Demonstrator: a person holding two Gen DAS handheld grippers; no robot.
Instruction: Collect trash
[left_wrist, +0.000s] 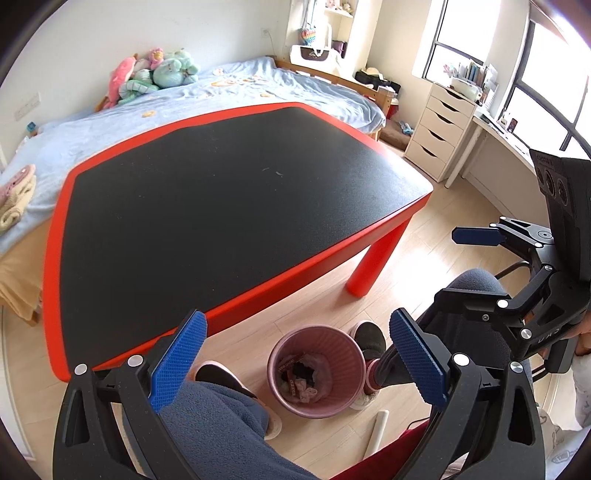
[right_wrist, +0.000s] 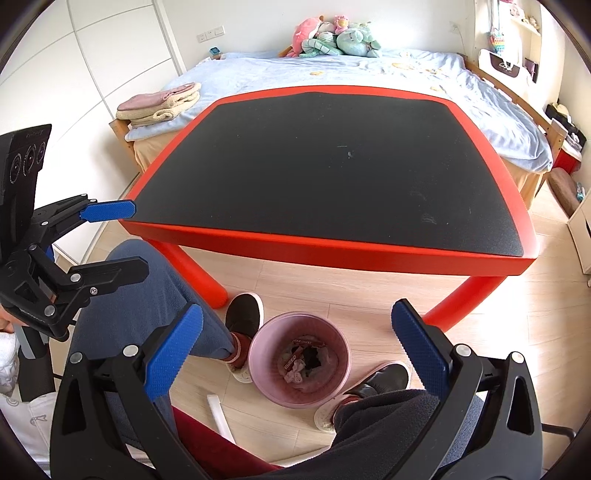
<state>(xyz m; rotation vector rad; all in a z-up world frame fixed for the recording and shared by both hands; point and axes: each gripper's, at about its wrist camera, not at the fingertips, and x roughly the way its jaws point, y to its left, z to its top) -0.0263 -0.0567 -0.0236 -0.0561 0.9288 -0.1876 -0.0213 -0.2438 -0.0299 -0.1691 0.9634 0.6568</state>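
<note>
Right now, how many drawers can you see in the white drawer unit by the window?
5 in the white drawer unit, stacked one above another in the left wrist view, from just under its top to the floor. The right wrist view shows only its edge.

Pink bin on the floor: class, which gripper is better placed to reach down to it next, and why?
Neither clearly. Left gripper and right gripper both hang open and empty above the pink bin, which sits centred between each one's fingers. The table holds no visible trash.

A bedroom with white walls (right_wrist: 110, 55) and a light wooden floor (left_wrist: 424, 240). A bed (right_wrist: 369, 70) stands behind the red desk (right_wrist: 332, 251); bright windows (left_wrist: 535, 55) are beside white drawers (left_wrist: 439, 129).
</note>
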